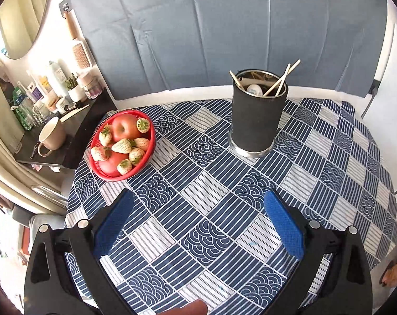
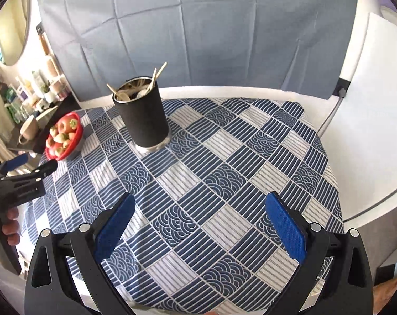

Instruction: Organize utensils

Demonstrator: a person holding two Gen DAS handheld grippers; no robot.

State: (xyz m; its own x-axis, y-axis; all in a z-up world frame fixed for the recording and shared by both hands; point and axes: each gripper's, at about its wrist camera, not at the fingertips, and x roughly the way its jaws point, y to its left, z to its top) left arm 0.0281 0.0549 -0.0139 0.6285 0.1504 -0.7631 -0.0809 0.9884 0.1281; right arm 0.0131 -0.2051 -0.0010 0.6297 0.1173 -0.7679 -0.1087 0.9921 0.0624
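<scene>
While both my grippers hang wide apart with nothing in them, left gripper (image 1: 198, 210) and right gripper (image 2: 199, 212), the black utensil cup (image 1: 256, 115) with chopsticks (image 1: 283, 78) stands near the tablecloth's (image 1: 198, 183) far edge, well apart from the red fruit basket (image 1: 146, 155) by its left edge

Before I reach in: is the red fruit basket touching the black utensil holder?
Apart. The left wrist view shows patterned tablecloth between the red fruit basket and black utensil holder.
</scene>
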